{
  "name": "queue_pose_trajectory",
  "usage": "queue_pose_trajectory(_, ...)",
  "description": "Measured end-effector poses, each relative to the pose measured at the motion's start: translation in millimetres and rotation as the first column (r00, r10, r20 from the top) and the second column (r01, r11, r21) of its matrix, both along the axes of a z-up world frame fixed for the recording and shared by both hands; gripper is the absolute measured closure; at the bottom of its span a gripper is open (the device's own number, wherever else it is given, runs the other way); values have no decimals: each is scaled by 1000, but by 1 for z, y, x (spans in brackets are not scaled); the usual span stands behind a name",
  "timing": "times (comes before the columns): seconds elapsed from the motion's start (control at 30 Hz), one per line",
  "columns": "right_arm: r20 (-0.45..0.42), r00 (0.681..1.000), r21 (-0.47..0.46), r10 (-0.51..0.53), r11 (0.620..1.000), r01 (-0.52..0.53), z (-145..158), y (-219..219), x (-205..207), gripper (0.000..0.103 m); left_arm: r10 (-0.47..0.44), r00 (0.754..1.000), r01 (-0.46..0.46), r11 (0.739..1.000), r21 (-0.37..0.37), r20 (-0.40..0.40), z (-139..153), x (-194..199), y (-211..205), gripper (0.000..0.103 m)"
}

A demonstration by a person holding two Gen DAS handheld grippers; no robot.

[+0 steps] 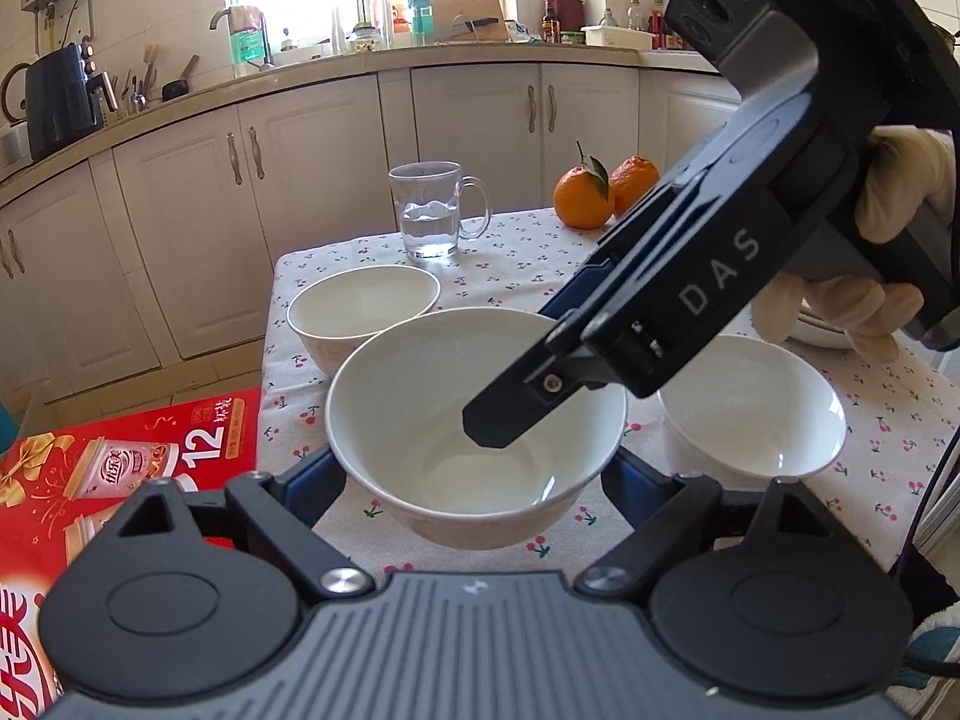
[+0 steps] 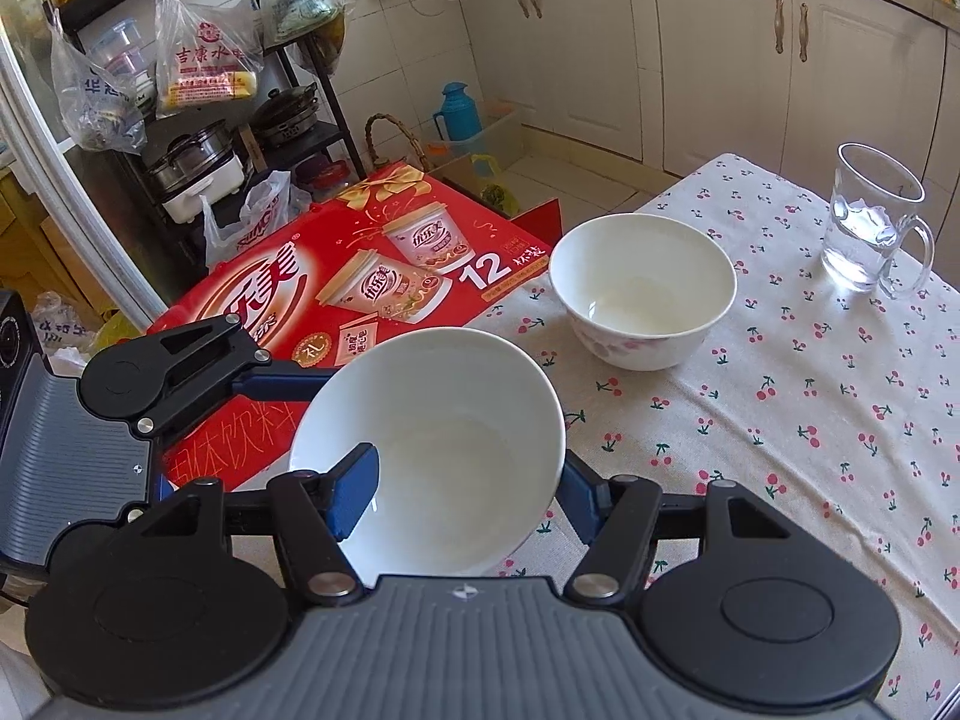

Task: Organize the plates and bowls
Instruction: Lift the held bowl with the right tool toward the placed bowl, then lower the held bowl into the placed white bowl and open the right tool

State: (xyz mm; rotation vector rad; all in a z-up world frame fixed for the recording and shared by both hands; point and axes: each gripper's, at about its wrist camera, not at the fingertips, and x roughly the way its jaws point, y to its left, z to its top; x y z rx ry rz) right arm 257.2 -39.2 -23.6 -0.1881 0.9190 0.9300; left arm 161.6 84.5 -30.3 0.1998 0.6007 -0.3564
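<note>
- white bowl (image 2: 444, 438) lifted off table edge, empty, right gripper (image 2: 462, 492) pinching its rim, one finger inside
- left gripper (image 1: 474, 480) spread around the bowl's sides
- flowered bowl (image 2: 642, 288) empty on tablecloth (image 2: 780, 420)
- glass mug (image 2: 870, 228) holds some water

Your near bowl (image 1: 474, 438) looks like glazed white ceramic, smooth and glossy, with a bright glint at five o'clock inside. The bowl (image 2: 642, 291) at one o'clock from it has the same shiny glaze with a pink floral print outside. Your tablecloth (image 2: 810, 420) is matt woven cloth with a cherry print. The mug (image 1: 435, 210) at twelve o'clock is clear smooth glass. Your right gripper (image 1: 534, 405) is matt black plastic with blue pads and a bright metal screw. The red box (image 2: 360, 276) is glossy printed cardboard.
</note>
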Motion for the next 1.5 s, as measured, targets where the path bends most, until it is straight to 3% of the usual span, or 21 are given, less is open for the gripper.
queue_pose_trajectory(0.43, 36, 999, 15, -5, 1000, 4, 20, -36, -41, 33, -58, 998, 58, 998, 1, -2, 19, -28, -29, 12)
queue_pose_trajectory(0.83, 67, 993, 15, -93, 996, 92, 30, -89, -68, 33, -166, 986, 166, 986, -23, 0, 22, -33, -70, 12)
queue_pose_trajectory(1.17, 68, 980, 4, -187, 982, 187, 26, -126, -75, 33, -242, 970, 242, 970, -34, -11, 12, -22, -97, 12)
queue_pose_trajectory(1.5, 33, 974, -10, -223, 975, 223, 8, -133, -68, 33, -250, 967, 249, 968, -20, -45, 0, -14, -103, 12)
